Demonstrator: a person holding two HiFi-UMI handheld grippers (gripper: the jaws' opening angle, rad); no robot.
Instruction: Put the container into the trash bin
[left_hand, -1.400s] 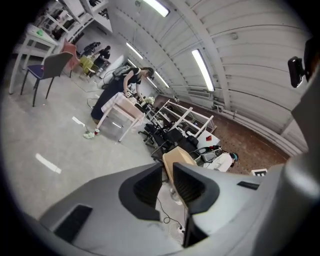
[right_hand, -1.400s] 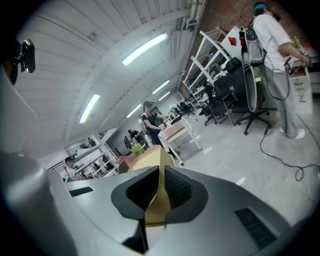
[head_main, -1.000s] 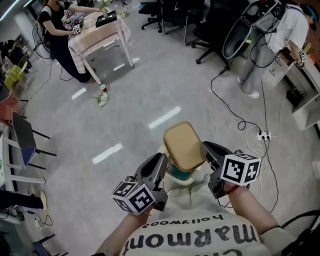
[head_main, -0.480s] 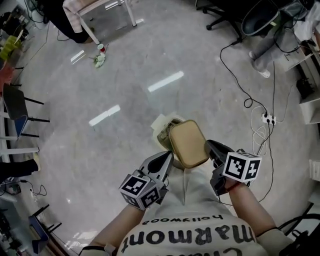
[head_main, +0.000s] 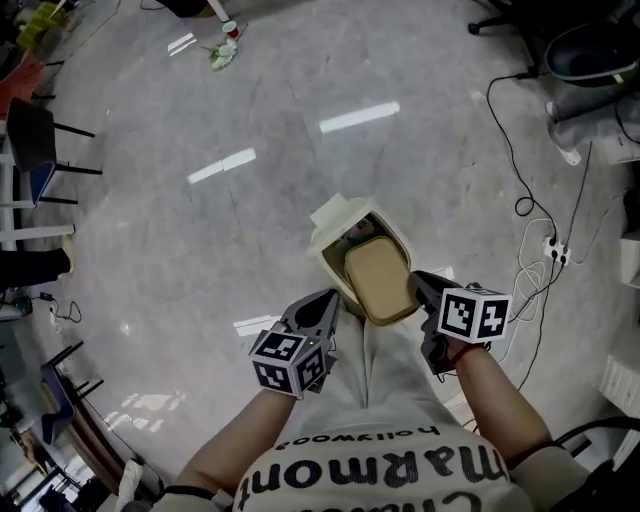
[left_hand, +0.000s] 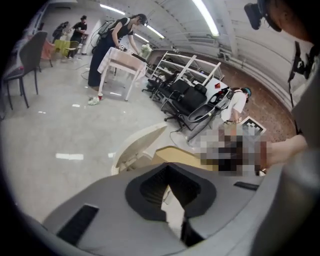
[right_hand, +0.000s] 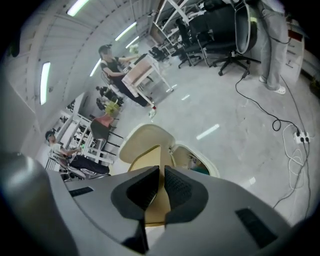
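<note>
A flat tan container (head_main: 378, 278) hangs over the mouth of a cream trash bin (head_main: 325, 250), whose lid (head_main: 335, 212) stands open at the far side. My right gripper (head_main: 418, 285) is shut on the container's right edge. In the right gripper view the container (right_hand: 147, 160) runs between the jaws of my right gripper (right_hand: 161, 172), with the bin (right_hand: 197, 157) just beyond. My left gripper (head_main: 328, 302) is beside the container's left edge, apart from it and shut on nothing. In the left gripper view the container (left_hand: 175, 155) lies past my left gripper (left_hand: 168, 175).
The bin stands on a grey floor right in front of my legs. A power strip with cables (head_main: 553, 250) lies to the right, below an office chair (head_main: 590, 50). Chairs (head_main: 30, 130) line the left edge. Some litter (head_main: 222, 55) lies far ahead.
The bin has come into full view under the container. The container, in my right gripper, now sits low over the bin's mouth. The left gripper stays alongside.
</note>
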